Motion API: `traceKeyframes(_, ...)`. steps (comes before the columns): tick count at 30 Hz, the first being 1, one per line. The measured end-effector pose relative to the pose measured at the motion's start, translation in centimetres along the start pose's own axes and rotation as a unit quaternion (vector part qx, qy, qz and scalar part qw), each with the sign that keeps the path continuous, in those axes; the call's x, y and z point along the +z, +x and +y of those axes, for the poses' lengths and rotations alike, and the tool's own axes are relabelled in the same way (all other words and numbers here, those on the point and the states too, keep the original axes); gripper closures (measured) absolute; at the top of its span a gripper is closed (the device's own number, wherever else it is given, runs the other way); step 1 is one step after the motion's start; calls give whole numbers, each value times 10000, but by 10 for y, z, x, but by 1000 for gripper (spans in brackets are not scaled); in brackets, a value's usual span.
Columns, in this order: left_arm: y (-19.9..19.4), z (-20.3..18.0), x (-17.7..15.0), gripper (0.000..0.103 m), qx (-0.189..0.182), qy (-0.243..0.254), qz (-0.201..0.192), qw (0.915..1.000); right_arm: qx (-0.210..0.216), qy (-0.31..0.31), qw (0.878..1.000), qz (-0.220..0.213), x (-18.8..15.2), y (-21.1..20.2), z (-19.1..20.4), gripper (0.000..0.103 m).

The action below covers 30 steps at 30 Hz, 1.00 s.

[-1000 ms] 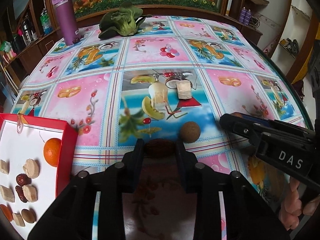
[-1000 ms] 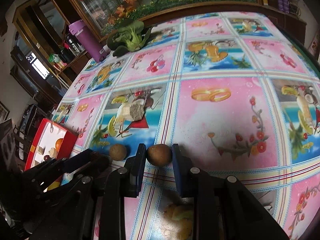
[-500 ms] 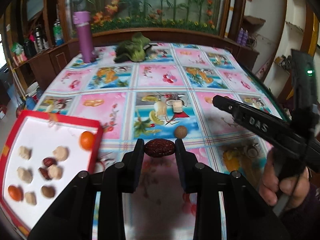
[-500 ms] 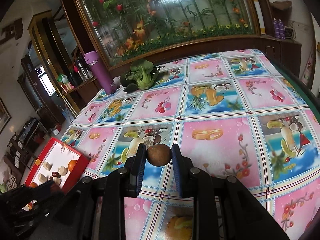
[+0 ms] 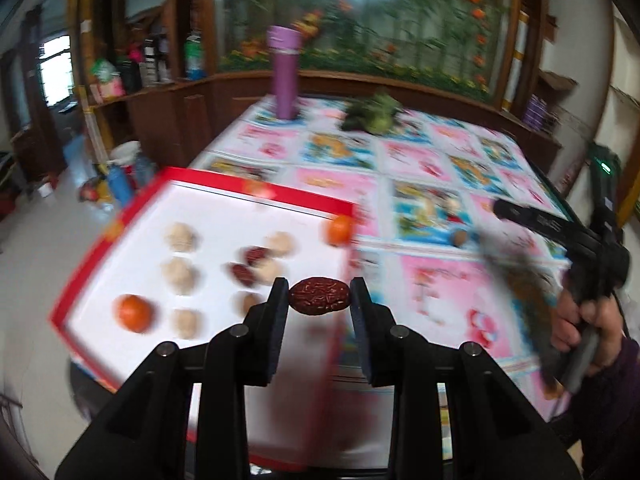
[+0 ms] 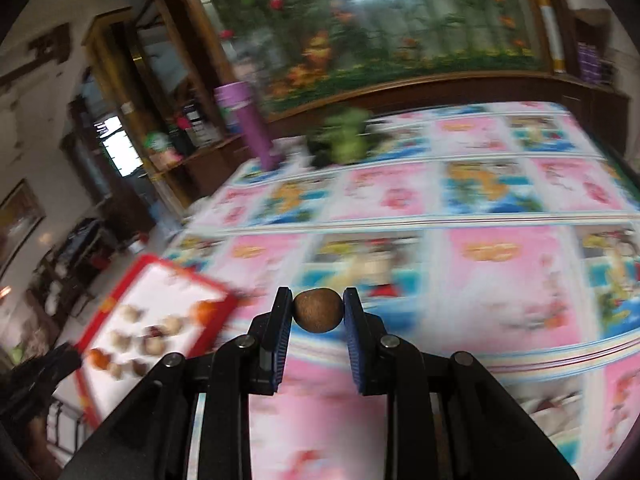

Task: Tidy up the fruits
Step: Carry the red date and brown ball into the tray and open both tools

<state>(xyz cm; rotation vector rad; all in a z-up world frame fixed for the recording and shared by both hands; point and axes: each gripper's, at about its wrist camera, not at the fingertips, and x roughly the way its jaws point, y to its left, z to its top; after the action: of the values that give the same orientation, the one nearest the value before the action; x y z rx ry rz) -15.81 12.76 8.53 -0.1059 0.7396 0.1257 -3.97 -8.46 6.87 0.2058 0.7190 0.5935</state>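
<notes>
Fingers of the left gripper [image 5: 319,300] clamp a red date [image 5: 319,295], its long axis crosswise between them, above the near right edge of the red-rimmed tray [image 5: 256,189]. Right gripper [image 6: 318,311] pinches a round brown longan [image 6: 318,309] over the tabletop [image 6: 500,272], with the tray well off to its left. Judging by position, the left gripper is nearer the tray. Another longan [image 5: 458,237] lies right of the tray.
</notes>
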Motion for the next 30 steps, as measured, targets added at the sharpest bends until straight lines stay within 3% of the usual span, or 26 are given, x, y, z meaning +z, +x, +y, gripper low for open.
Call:
traceKeyframes(5,-9,55,7,70,373,-452,-233,9980,591,-479,9967,300,2,26,69,79)
traceKeyframes(12,-11,117,12,70,785,-907,-392,9920,900,-889,9873,965,6,86,137,79)
traceKeyframes(20,30,155,23,70,732,-1110,150,9910,660,-905,9791,1697,-5,149,172,79)
traceKeyframes(26,62,167,22,70,841,-1228,724,9862,601,-848,9738,2022,-9,169,174,78)
traceKeyframes(30,71,167,21,70,864,-1206,863,9852,563,-862,9723,2098,-11,171,176,78)
